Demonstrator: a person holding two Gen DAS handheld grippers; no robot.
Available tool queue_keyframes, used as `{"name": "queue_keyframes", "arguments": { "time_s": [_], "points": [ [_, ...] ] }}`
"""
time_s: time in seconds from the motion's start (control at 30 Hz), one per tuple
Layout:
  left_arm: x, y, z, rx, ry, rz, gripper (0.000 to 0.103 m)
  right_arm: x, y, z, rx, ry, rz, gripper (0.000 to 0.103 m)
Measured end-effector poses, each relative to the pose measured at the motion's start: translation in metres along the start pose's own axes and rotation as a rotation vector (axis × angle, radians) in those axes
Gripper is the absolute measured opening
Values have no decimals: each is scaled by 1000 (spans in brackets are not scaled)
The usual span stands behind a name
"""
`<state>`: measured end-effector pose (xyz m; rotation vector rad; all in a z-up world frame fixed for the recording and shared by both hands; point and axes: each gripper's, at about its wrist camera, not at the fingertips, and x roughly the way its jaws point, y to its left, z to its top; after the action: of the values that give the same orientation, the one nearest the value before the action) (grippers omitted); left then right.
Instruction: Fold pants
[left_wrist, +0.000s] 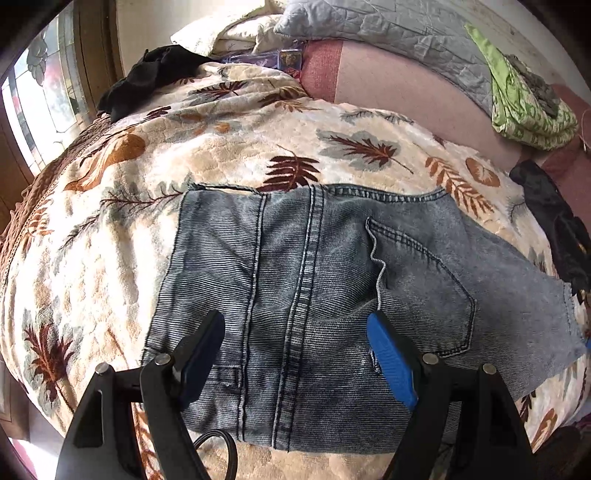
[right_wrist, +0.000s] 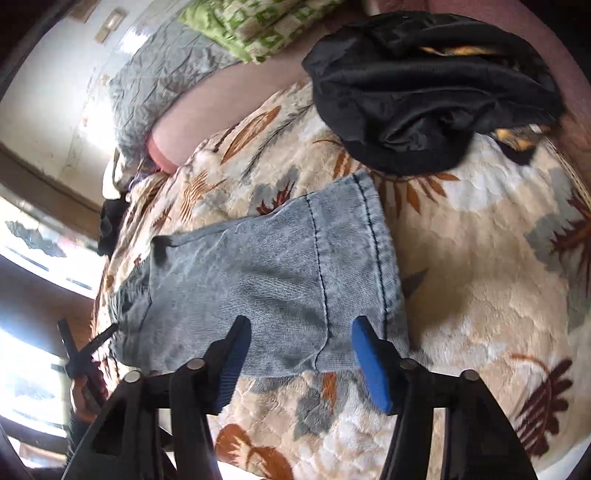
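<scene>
A pair of faded blue denim pants (left_wrist: 314, 295) lies folded flat on a cream leaf-print blanket (left_wrist: 221, 147). In the left wrist view the seat with a back pocket (left_wrist: 424, 288) faces up. My left gripper (left_wrist: 295, 328) is open just above the near part of the pants, holding nothing. In the right wrist view the pants (right_wrist: 266, 280) show a stitched hem edge (right_wrist: 376, 251) on the right. My right gripper (right_wrist: 299, 332) is open over the near edge of the denim, empty. The left gripper (right_wrist: 85, 350) shows at the far left there.
The leaf-print blanket (right_wrist: 461, 277) covers the bed. Black garments lie at the right (left_wrist: 557, 221) (right_wrist: 424, 92) and at the back left (left_wrist: 147, 77). A green patterned cloth (left_wrist: 524, 103), a grey quilted pillow (left_wrist: 388, 26) and a pink sheet (left_wrist: 388, 77) are behind. A window (left_wrist: 40, 92) is at left.
</scene>
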<state>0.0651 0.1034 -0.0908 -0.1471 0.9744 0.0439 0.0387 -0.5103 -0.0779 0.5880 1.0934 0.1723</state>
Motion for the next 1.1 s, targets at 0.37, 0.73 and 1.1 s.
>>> {"name": "queue_keyframes", "arguments": {
  "time_s": [0.37, 0.73, 1.1],
  "points": [
    [-11, 85, -41, -417, -3, -89, 80, 15, -75, -31, 438, -116, 173, 73],
    [13, 100, -29, -452, -15, 45, 79, 25, -59, -19, 336, -119, 14, 29],
    [30, 91, -14, -228, 31, 352, 21, 45, -5, -15, -63, 0, -384, 28]
  ]
}}
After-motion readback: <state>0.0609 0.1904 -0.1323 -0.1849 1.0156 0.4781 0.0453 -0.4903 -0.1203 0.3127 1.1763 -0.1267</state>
